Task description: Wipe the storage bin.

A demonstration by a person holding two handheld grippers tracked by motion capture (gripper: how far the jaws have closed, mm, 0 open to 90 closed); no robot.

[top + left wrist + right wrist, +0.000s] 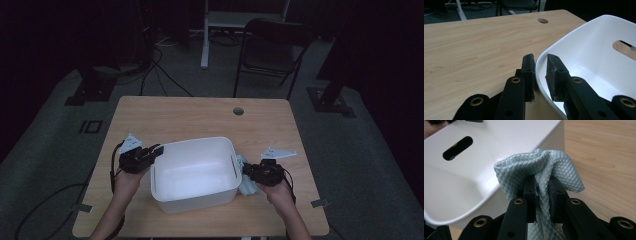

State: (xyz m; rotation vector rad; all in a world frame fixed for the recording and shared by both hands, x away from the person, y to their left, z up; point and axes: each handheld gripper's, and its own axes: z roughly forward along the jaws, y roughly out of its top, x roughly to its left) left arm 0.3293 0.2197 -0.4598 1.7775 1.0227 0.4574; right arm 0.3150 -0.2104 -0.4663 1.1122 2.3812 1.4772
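Wooden table (200,117), white tub (195,197) resting on it

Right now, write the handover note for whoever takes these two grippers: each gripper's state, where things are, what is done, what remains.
Left gripper: clamped on the left rim of the white plastic bin, one jaw inside, one outside.
Right gripper: shut on a bunched pale blue-green quilted cloth, held just outside the bin's right wall.
The bin stands near the front of the light wooden table, nothing visible inside it.
Done: cloth picked up, bin steadied.
Left, probably: lift the cloth over the rim and release it inside.
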